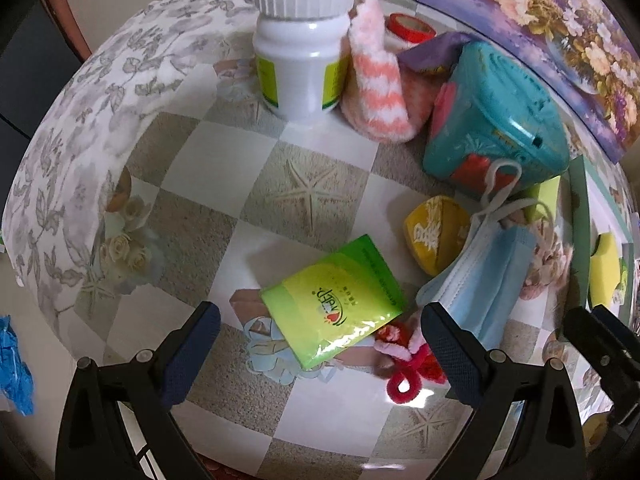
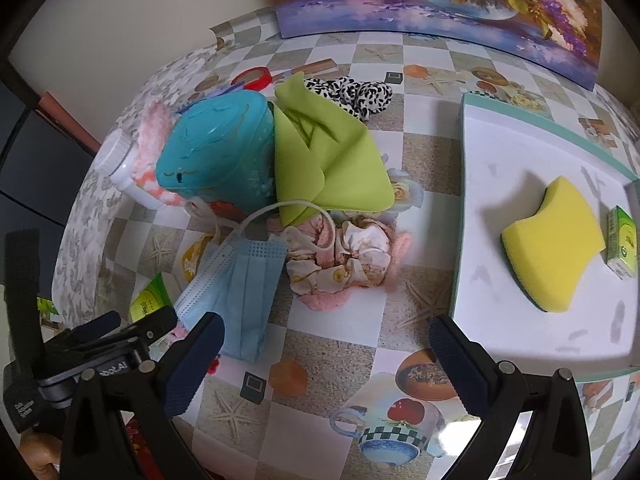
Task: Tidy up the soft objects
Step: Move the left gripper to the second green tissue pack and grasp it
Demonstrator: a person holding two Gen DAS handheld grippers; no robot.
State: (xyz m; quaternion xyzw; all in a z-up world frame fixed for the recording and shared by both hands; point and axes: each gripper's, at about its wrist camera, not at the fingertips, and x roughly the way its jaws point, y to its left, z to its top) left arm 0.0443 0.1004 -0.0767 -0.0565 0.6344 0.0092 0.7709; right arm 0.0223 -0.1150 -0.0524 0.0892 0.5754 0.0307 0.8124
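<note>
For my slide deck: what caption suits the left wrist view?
Open left hand-held gripper poised over green tissue pack beside blue face mask.

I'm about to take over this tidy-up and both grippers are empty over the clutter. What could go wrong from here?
1. The face mask has ear loops draped against the teal container; lifting the mask may drag or tip it.
2. The white bottle stands touching the striped sock; pulling the sock could topple it.
3. The left gripper straddles the tissue pack and may catch the red pipe-cleaner bow beside it.
</note>
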